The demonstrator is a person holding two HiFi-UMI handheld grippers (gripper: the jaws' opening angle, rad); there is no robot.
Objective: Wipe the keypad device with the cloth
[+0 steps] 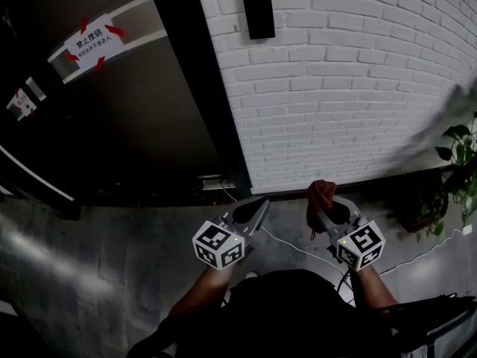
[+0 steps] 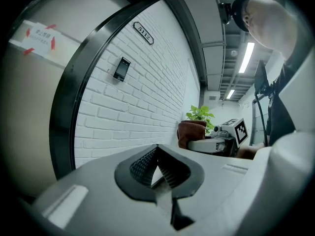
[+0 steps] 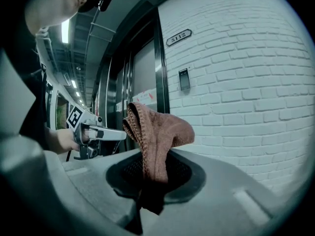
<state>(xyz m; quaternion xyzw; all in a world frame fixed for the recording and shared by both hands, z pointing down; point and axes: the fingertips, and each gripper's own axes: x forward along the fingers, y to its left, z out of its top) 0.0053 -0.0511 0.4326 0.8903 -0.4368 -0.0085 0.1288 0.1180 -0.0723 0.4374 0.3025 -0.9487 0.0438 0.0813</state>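
keypad device (image 1: 258,12) fixed high on brick wall (image 1: 358,88). well below device: right gripper (image 1: 328,209) clamped on brown cloth (image 1: 320,191), cloth clear of device. left gripper (image 1: 256,209) alongside, jaws together, empty.

Keypad device (image 1: 258,12) high on the brick wall (image 1: 350,88), door (image 1: 127,110) to its left, plant (image 1: 462,162) at right

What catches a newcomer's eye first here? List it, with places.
The brown cloth stands out, pinched in the right claw and bunched above it. High on the white brick wall hangs the dark keypad device, beside a black door frame. The left claw is shut and empty.
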